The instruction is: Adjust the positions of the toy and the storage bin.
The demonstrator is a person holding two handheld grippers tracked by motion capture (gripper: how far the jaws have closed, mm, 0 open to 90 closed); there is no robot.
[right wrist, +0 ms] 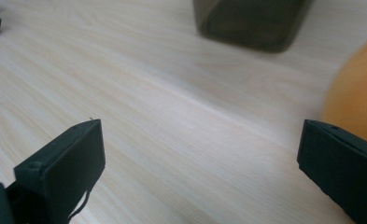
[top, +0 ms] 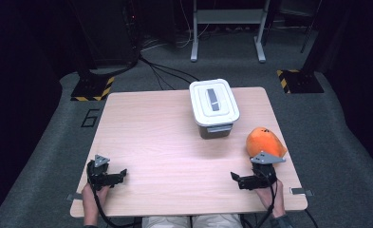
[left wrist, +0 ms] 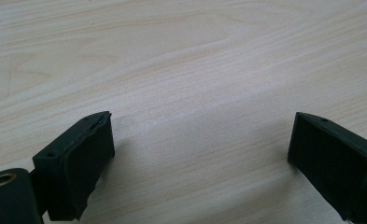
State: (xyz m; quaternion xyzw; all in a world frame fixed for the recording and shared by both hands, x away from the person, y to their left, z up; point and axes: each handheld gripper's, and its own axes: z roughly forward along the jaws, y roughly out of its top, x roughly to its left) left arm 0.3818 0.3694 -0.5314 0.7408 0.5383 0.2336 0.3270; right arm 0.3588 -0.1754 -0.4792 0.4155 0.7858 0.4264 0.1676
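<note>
A grey box with a white lid (top: pixel 214 102) stands at the back middle-right of the wooden table (top: pixel 165 137); its dark wall (right wrist: pixel 251 23) shows in the right gripper view. An orange rounded object (top: pixel 265 141) lies near the right edge, and its side (right wrist: pixel 354 102) sits just beyond the right jaw. My left gripper (top: pixel 120 175) rests low at the front left, open, with bare wood between its jaws (left wrist: pixel 200 144). At the front right my right gripper (top: pixel 236 178) is open too, empty (right wrist: pixel 200 154), just in front of the orange object.
The table stands on grey carpet with cables (top: pixel 160 71) behind it. A white frame's legs (top: pixel 227 33) and yellow-black striped bases (top: pixel 94 88) stand farther back. A person's hands (top: pixel 91 204) hold the grippers at the front edge.
</note>
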